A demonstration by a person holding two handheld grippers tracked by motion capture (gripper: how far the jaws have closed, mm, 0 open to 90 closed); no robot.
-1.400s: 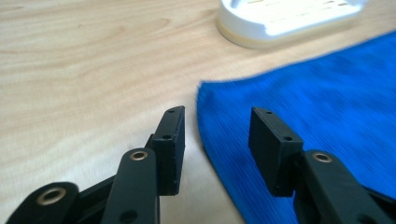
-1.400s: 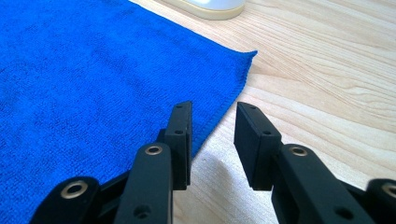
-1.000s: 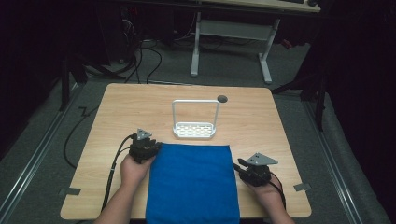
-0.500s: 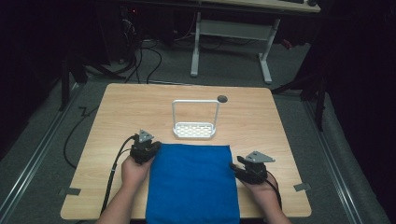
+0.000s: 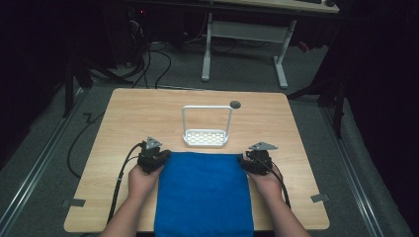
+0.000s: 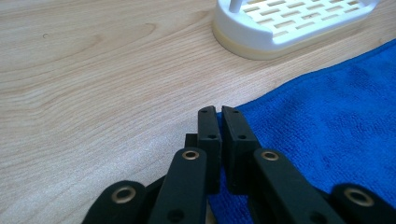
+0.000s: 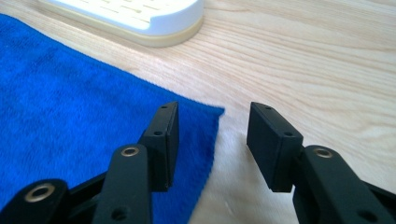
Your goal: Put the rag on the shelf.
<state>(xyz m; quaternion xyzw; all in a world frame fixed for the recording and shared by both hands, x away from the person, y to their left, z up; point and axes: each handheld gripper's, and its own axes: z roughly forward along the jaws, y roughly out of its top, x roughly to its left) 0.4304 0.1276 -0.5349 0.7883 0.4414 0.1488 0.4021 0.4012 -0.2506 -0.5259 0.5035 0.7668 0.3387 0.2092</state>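
The blue cloth (image 5: 203,193) lies flat on the tabletop (image 5: 128,123), its far left corner pinched in the left claw (image 6: 218,122); the right claw (image 7: 212,122), spread astride the far right corner, may close on bare wood and miss it.

One blue towel (image 5: 204,195), one white rack (image 5: 206,138), two grippers

We see the blue towel (image 5: 203,195) cut off by the high view's bottom edge at 6 o'clock, as are both forearms. In the left gripper view, the white rack (image 6: 294,25) runs off at 12 o'clock.
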